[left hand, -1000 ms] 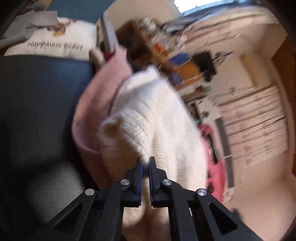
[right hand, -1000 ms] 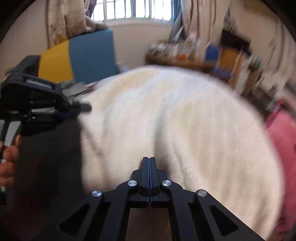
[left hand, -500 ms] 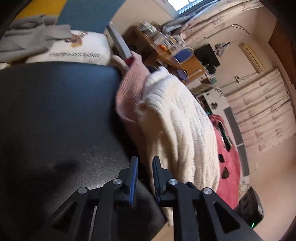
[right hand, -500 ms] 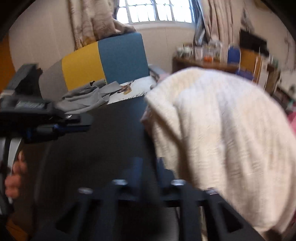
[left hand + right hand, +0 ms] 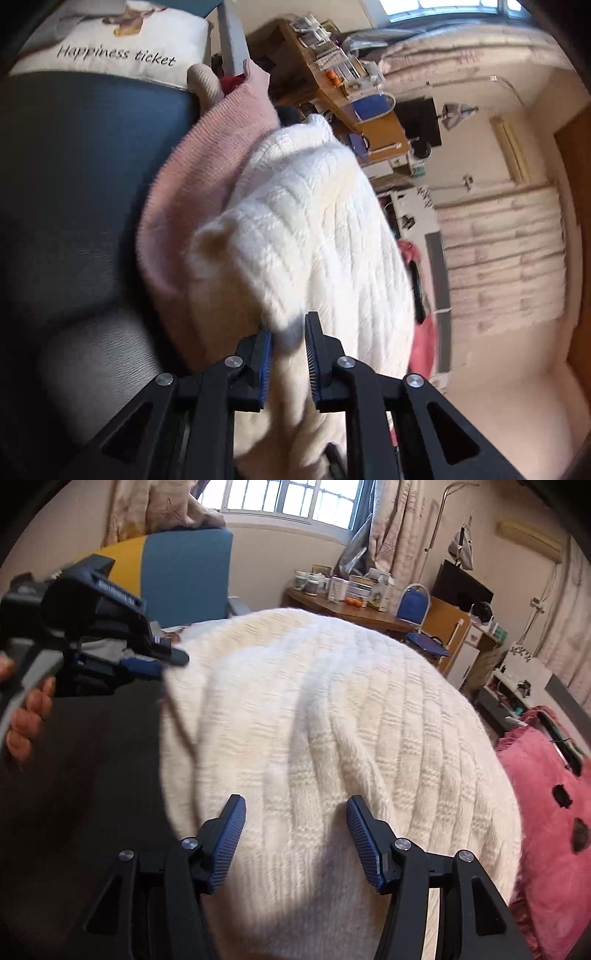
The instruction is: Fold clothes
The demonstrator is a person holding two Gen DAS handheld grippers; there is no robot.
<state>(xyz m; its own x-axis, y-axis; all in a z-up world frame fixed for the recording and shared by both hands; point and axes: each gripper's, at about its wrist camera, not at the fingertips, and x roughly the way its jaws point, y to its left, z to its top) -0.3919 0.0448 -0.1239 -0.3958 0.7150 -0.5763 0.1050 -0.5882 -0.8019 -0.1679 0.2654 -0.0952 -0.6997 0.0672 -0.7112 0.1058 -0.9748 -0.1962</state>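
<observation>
A cream cable-knit sweater (image 5: 332, 738) is seen draped in a rounded heap over the edge of a dark leather seat (image 5: 74, 184), with a pink knit garment (image 5: 207, 162) lying under it and against the seat. In the left wrist view, the left gripper (image 5: 288, 354) is held at the near corner of the cream sweater (image 5: 314, 240); its jaws stand a narrow way apart, and a blurred fold of the knit is seen between them, though whether the pads press on it cannot be told. In the right wrist view, the right gripper (image 5: 295, 830) is spread wide over the lower part of the sweater, the pads clear of the fabric and nothing clasped. Both sets of jaws have just been opening. The left gripper (image 5: 162, 657) is also seen from the right, its tip at the sweater's left edge, held by a hand (image 5: 26, 716). A white cushion (image 5: 110, 40) printed with lettering is seen behind the seat, and a pink frilled cushion (image 5: 546, 830) lies at the right.
</observation>
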